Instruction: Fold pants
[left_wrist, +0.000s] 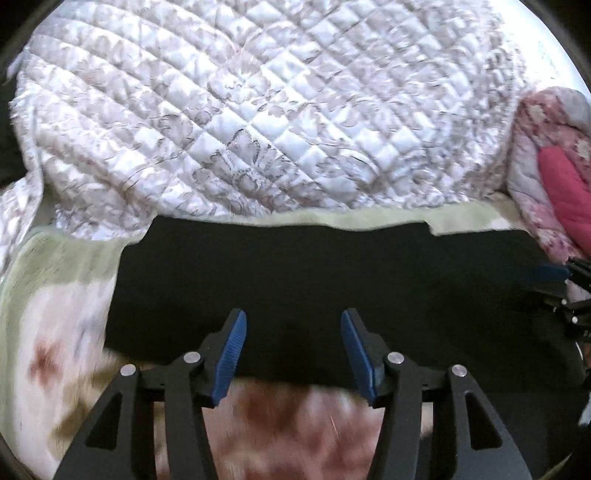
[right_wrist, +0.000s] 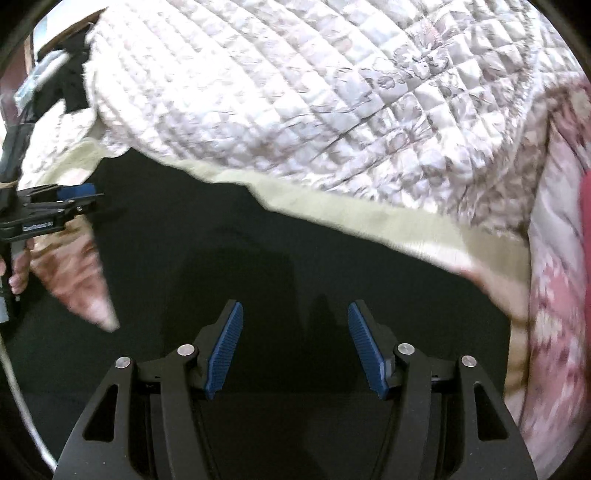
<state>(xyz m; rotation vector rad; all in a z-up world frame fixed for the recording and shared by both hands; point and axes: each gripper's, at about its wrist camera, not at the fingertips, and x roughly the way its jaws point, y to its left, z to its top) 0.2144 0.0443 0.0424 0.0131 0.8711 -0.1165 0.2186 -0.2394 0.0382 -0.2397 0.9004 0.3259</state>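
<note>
Bed (left_wrist: 66, 258) w/ black pants (left_wrist: 295, 273), quilt (left_wrist: 240, 110)

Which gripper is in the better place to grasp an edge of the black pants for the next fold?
Probably left: the left gripper, open, hovers beside the near edge of the black pants. The right gripper, open too, hangs over mid-cloth.

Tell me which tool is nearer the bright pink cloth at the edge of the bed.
Right. The right tool hovers open over the black pants, at the end beside the bright pink cloth. The left tool hovers open over the pants' far end.
</note>
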